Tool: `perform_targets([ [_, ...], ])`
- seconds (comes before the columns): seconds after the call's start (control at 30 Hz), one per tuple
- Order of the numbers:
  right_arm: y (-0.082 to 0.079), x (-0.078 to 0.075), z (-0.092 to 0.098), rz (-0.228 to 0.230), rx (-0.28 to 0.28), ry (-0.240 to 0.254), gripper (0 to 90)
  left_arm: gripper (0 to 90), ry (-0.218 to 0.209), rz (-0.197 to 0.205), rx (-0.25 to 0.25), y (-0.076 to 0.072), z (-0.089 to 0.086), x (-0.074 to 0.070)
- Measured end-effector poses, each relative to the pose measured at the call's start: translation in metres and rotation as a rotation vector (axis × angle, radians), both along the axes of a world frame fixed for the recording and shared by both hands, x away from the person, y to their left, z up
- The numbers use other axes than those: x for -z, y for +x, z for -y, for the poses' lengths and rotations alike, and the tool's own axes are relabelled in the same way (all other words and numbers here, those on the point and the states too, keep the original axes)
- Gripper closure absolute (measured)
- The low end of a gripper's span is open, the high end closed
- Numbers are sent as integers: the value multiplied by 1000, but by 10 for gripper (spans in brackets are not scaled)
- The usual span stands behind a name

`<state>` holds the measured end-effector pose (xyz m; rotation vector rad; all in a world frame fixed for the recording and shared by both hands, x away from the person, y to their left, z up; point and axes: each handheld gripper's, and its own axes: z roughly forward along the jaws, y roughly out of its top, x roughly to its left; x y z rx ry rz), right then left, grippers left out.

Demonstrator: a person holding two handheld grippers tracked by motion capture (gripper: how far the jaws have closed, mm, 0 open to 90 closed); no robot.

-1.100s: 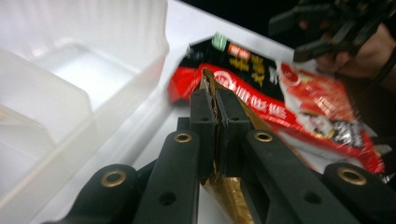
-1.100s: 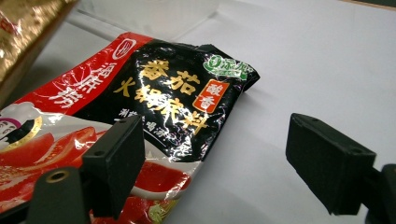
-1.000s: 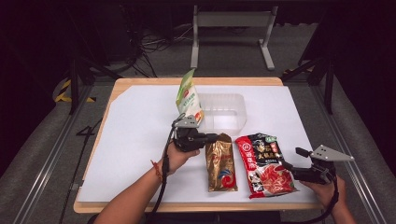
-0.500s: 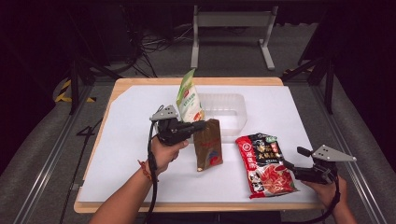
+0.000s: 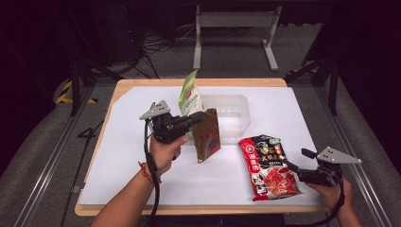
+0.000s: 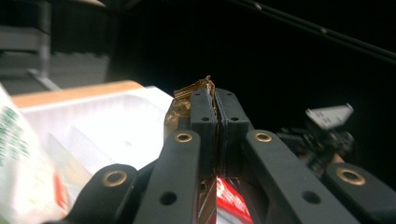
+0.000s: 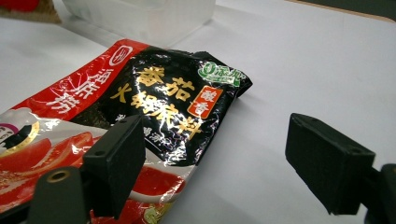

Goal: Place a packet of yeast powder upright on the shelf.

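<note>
Brown pouch (image 5: 206, 135) hangs long-axis down, pinched at its top edge in my left tool (image 5: 197, 118), the clear tub (image 5: 234, 118) just behind it. Right tool (image 5: 297, 169) sits spread beside the red packet (image 5: 267, 165) on the surface (image 5: 142, 165).

We see the brown packet (image 5: 207, 135) hanging tilted above the white table, pinched at its top corner, just beside the clear tub.

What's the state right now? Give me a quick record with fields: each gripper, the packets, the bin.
left gripper: shut on the brown packet's top edge
brown packet: hanging clear of the table, beside the clear bin
right gripper: open, jaws at the red and black packet
red and black packet: flat on the white table
green packet: upright at the clear bin's left end
clear bin: contents unclear
</note>
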<state>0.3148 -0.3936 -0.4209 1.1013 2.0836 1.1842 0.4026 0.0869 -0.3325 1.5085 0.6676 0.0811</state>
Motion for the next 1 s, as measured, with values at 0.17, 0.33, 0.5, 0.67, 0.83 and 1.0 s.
perform_targets([
  [0.17, 0, 0, -1, 0, -1, -3, 206, 874, -3, 29, -69, 3, 3, -11],
  [0.33, 1, 1, -2, -7, -2, -7, 206, 874, 5, 28, -118, 14, 11, -17],
  [0.5, 1, 1, -2, -6, -3, -11, 206, 874, 37, 8, -165, 25, 14, -21],
  [0.67, 0, 2, -1, -7, 1, -14, 207, 874, 52, 16, -202, 30, 17, -22],
  [0.83, 0, 2, -2, -5, -1, -15, 206, 874, 89, 12, -268, 37, 25, -20],
  [1.0, 1, 2, -2, -7, -6, -17, 206, 874, 113, 13, -319, 46, 30, -20],
])
